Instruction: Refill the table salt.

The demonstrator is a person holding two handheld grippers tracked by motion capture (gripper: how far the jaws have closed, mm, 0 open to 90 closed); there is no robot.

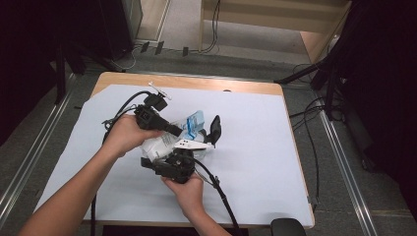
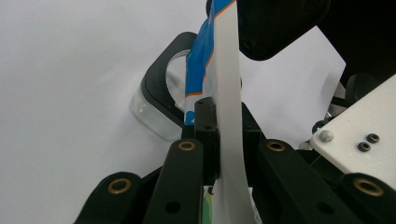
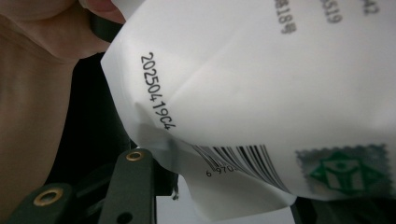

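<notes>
One white packet (image 1: 156, 145), two grippers (one per hand), one table (image 1: 255, 88).

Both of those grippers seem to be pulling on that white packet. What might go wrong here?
The left gripper pinches only the packet's thin sealed edge, so the film might slip out, or tear unevenly if pulled.

The right gripper has the barcode end, so opposing pulls could burst the packet and spill whatever is inside.

A clear-rimmed black object lies just behind on the table and could get knocked.

wooden table (image 1: 196, 82) under a white sheet (image 1: 255, 162), perhaps paper.
</notes>
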